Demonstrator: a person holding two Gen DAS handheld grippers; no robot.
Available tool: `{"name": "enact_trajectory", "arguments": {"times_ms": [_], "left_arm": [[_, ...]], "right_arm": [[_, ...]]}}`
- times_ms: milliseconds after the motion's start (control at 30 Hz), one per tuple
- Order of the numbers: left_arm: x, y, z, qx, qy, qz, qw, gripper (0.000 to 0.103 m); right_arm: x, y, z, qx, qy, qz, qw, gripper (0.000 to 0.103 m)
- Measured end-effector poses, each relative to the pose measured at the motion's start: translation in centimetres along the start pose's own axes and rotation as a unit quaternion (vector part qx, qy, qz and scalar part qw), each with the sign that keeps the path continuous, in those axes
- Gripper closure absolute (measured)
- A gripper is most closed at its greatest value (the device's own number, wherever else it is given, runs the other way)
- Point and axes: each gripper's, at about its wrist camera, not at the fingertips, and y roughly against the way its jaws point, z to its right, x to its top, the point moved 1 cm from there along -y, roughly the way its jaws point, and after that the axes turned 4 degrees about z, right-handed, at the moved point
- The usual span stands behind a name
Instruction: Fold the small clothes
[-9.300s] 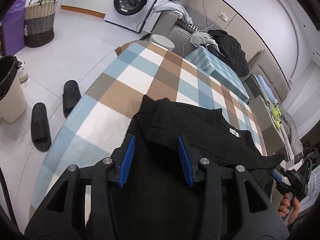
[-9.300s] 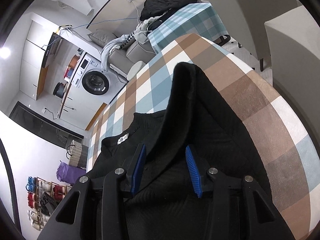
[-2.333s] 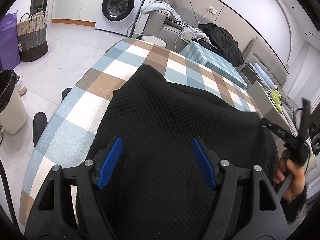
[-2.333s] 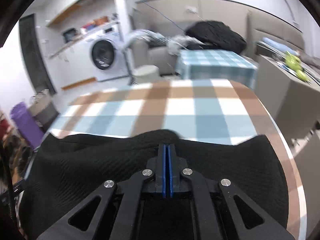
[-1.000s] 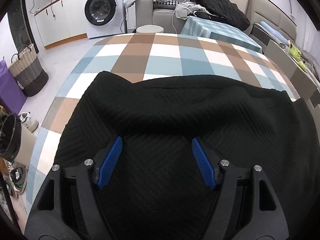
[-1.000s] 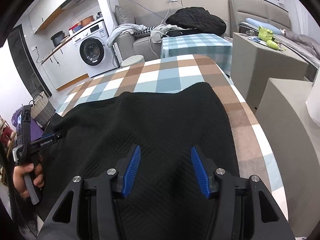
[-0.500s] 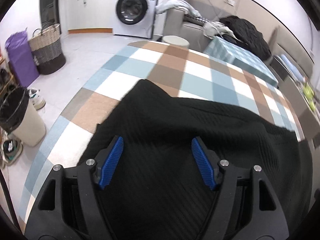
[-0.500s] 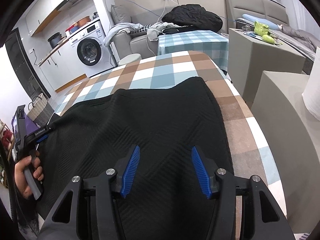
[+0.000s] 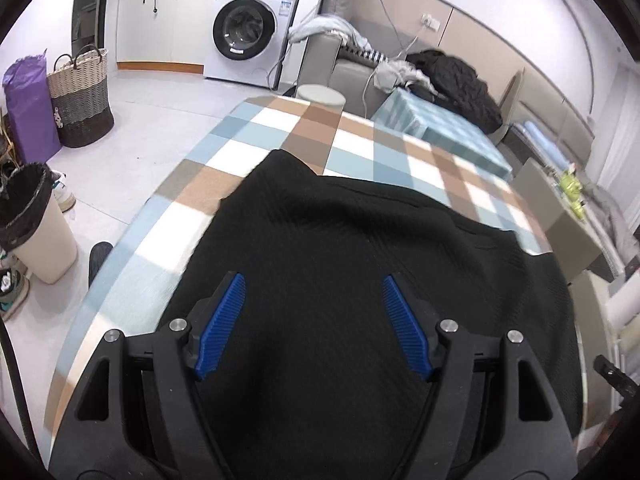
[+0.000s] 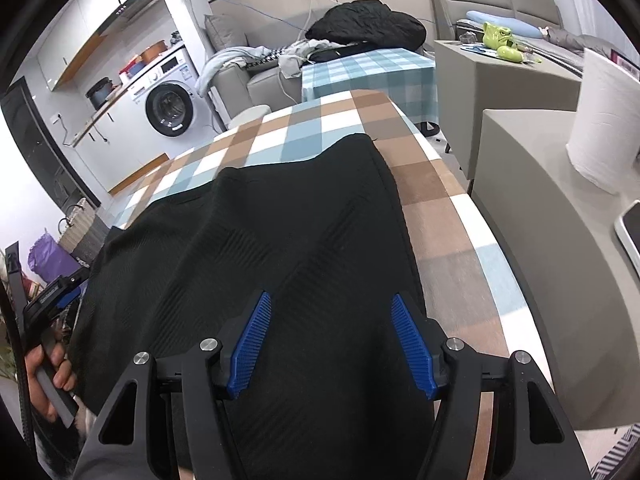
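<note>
1. On the checked tabletop (image 9: 256, 136), one black knitted garment (image 9: 360, 264) lay spread with its far edge doubled back toward the middle, covering most of the near end.
2. The left gripper (image 9: 314, 322) hung above the cloth with its blue fingers (image 9: 220, 322) set wide and nothing pinched between them.
3. The right gripper (image 10: 336, 346) was opening its fingers (image 10: 250, 346) over the garment's right side; the knit lay beneath them, but the pads did not press it.
4. Judged from how the cloth lay, at least one fold looked made, and the piece seemed to need further folds before it was a compact bundle. How many layers it held could not be told.
5. Counted: one garment on the tabletop, two grippers, and one hand (image 10: 46, 376) visible, holding the left gripper's handle at the left edge of the right wrist view.
</note>
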Motion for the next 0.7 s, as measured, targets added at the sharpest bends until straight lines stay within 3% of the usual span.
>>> {"name": "enact_trajectory", "arguments": {"times_ms": [133, 433, 700], "left_arm": [[-1.9, 3.7, -1.7, -0.009, 0.018, 0.001, 0.9998, 0.026], [-6.8, 9.0, -4.9, -0.006, 0.037, 0.001, 0.9993, 0.025], [-9.0, 12.8, -5.5, -0.025, 0.032, 0.016, 0.9990, 0.025]], "right_arm": [[-1.6, 1.8, 0.0, 0.019, -0.001, 0.004, 1.000, 0.036], [-5.7, 4.0, 2.7, -0.006, -0.044, -0.003, 0.999, 0.036], [-9.2, 5.0, 5.4, 0.043, -0.121, -0.011, 0.992, 0.036]]}}
